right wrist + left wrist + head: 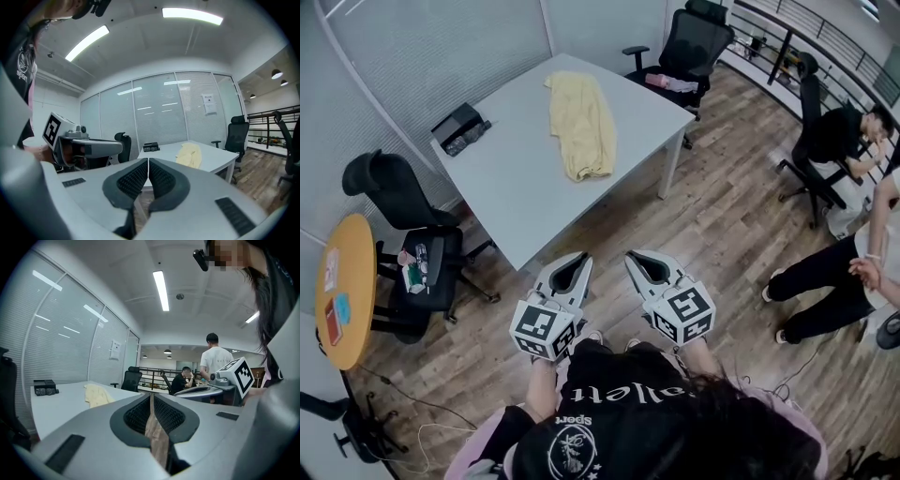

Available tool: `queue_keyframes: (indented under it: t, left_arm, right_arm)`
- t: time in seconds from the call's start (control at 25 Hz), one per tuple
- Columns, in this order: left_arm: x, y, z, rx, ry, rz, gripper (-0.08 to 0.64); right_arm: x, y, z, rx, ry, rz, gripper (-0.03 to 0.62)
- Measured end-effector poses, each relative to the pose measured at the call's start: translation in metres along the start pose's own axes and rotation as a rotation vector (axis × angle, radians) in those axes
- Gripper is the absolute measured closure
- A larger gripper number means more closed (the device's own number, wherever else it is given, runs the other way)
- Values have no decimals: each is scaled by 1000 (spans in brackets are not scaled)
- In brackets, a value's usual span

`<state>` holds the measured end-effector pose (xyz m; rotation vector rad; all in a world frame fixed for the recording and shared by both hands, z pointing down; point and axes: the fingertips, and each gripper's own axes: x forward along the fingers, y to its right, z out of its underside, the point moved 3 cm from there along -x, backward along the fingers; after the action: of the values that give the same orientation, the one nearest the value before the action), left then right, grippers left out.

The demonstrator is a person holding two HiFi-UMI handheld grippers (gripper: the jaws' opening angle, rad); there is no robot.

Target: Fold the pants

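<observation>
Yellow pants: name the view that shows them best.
Head view: it looks down on the whole pants, lying on the white table. The left gripper view and the right gripper view show them only small, low and foreshortened.

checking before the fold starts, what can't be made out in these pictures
Pale yellow fabric pants, head view: too small to tell waistband from legs; left gripper view: a low sliver.
Black boxy object on the white rectangular table, head view: too small to identify.
Small items on the black office chair: too small.
Person in black trousers: cut off by head view's right edge.
</observation>
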<state>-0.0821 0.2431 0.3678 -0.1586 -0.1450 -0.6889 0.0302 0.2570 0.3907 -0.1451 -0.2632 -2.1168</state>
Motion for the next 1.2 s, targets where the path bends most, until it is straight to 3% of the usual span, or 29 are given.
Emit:
queue_keyframes:
  t: [0.32,0.6,0.92,1.2]
  left_arm:
    - [4,30,11,0,-27,-17,517]
    - [5,25,15,7,-55,-46,517]
    - [31,-5,26,-12,-77,-34,517]
    - [80,-60,20,-2,-87,0,517]
  right_arm:
    - [-24,12,18,30,-11,-28,567]
    - [-15,17,23,53,-4,-59,568]
    - [15,35,30,56,-39,-53,566]
    - [69,72,20,49,-70,-16,568]
